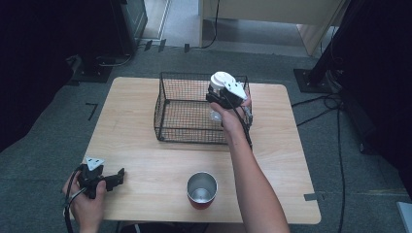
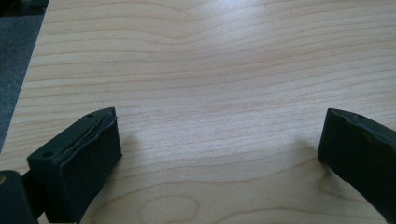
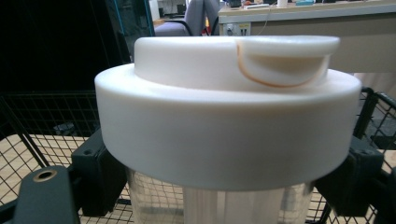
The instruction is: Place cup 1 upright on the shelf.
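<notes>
Apparently mid-way, my right hand-held gripper (image 1: 219, 97) clamps the clear white-lidded plastic bottle (image 1: 221, 80) above the black wire basket (image 1: 167, 127), unreleased, while my left hand-held gripper (image 1: 118, 177) rests released on the wooden desk (image 1: 145, 189).

Light wood counter (image 1: 145, 141) on grey carpet floor (image 1: 43, 155). Black cables (image 1: 335, 126) trail right; tape marks (image 1: 92, 109) left. Pale cabinet (image 1: 272, 12) behind, office chair (image 3: 189, 21) and desk (image 3: 299, 18) farther off.

A light wooden table (image 1: 145, 145) carries a black wire basket (image 1: 184, 109); a metal cup (image 1: 201, 189) stands nearer the person than the basket.
</notes>
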